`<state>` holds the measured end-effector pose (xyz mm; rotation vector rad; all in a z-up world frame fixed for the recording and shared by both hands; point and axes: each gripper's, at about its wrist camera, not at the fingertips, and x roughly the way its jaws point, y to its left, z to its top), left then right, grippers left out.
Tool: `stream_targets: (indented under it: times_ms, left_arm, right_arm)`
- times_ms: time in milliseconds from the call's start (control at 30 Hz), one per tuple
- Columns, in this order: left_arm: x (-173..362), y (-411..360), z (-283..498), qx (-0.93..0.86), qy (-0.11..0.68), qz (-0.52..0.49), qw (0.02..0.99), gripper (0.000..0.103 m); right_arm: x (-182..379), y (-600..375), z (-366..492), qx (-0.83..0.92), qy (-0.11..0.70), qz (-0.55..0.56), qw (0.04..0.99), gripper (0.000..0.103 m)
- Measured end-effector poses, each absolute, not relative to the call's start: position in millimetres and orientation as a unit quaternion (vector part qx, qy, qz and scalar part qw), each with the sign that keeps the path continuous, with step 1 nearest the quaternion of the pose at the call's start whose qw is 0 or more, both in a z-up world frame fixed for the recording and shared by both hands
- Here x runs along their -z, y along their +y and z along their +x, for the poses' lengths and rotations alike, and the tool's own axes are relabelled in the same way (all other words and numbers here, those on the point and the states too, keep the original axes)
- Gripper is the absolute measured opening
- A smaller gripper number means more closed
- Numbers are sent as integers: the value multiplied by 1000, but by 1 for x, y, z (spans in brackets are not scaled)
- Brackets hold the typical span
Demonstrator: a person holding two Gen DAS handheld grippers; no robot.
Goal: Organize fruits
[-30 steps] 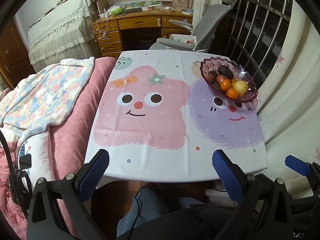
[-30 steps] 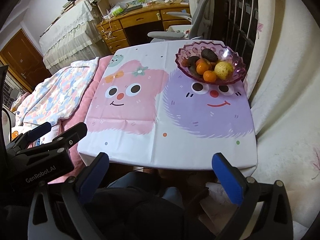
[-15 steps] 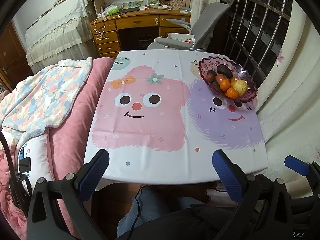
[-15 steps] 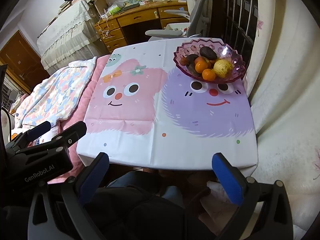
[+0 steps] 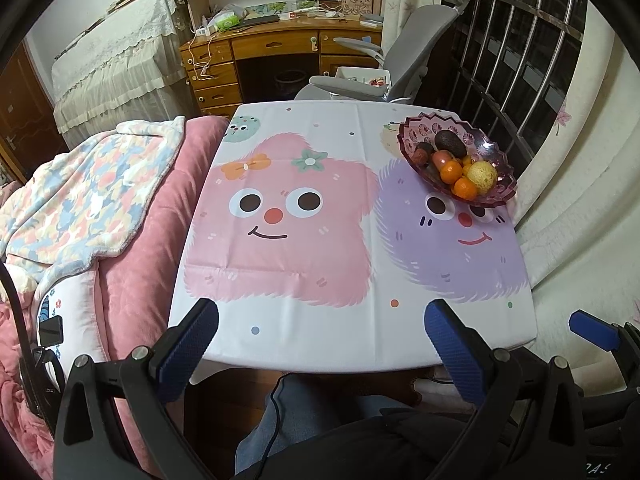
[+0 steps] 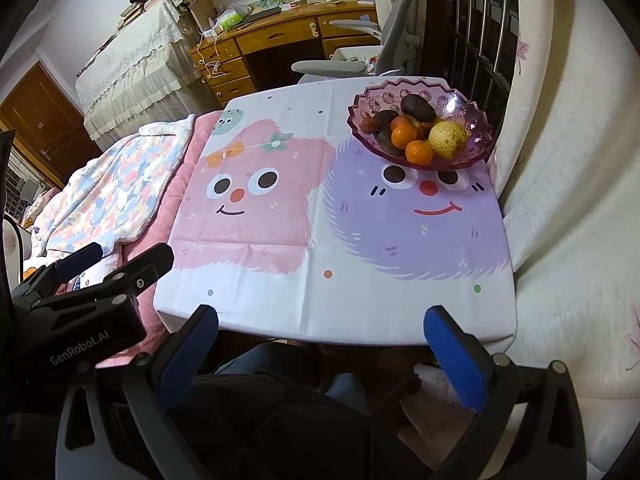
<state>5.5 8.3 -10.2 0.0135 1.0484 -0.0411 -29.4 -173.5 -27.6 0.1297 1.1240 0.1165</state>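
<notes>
Fruits, namely two small oranges [image 6: 404, 136], a yellow pear-like fruit [image 6: 447, 139], a dark avocado [image 6: 418, 109] and some reddish pieces, all lie heaped in the scalloped purple glass bowl [image 6: 472, 142], well away from both tongs. The left gripper [image 5: 322, 330] and right gripper [image 6: 320, 330] hang wide apart and empty at the near edge of the cartoon-printed tablecloth [image 6: 312, 248]. No fruit lies loose on the cloth, which fits either a finished gathering or a bowl waiting to be sorted out.

Home bedroom — bed w/ blanket [image 5: 92, 196], wooden desk [image 5: 276, 52], office chair [image 5: 404, 52], bookshelf.
</notes>
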Motion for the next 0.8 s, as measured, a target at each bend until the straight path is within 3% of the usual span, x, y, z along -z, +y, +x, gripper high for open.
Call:
stream_targets:
  times_ms: [800]
  left_arm:
    - [12,14,10,19,500,16,866,102]
  right_arm:
    - [26,-173,-27,-58,532,63,843,103]
